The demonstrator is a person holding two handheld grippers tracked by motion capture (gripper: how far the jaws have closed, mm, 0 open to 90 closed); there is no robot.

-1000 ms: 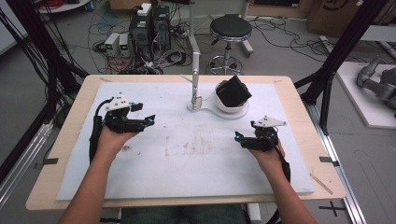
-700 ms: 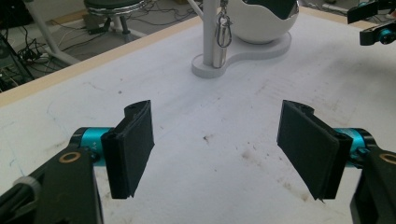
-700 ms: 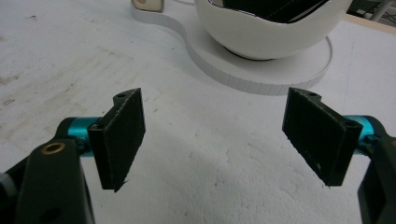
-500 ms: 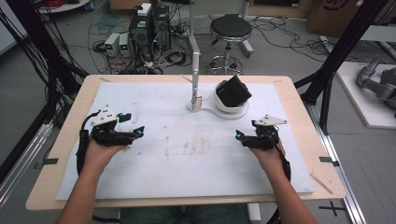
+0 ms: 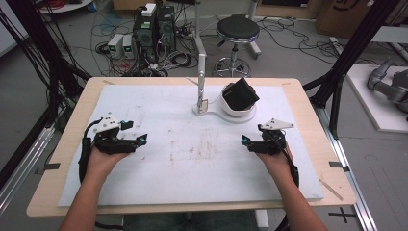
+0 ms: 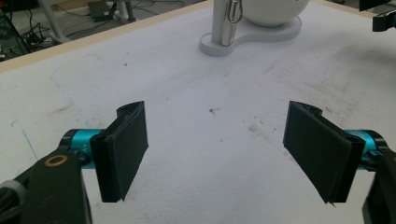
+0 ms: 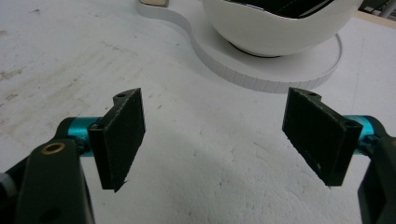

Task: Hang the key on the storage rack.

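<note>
My left gripper (image 5: 141, 140) rests low over the left part of the white mat (image 5: 202, 163), held in a hand. Its jaws have just been opening and now stand wide apart, with bare mat between them in the left gripper view (image 6: 215, 154). My right gripper (image 5: 246, 141) sits over the right part of the mat, also open with nothing between its pads (image 7: 212, 140). A white bowl (image 5: 238, 107) holding a black object (image 5: 240, 93) stands on a white base at the far middle. A slim metal post (image 5: 200, 86) rises from that base. The bowl (image 7: 275, 28) is just beyond the right gripper.
The mat covers a wooden table (image 5: 57, 159). Behind the table are a round stool (image 5: 237, 29), computer boxes (image 5: 154, 24) and many floor cables. Black frame struts (image 5: 346, 57) flank the table on both sides. The right gripper's tip (image 6: 384, 18) shows in the left gripper view.
The left hand has moved left and toward the near side of the table, sinking closer to the mat. The right hand has stayed where it was.
</note>
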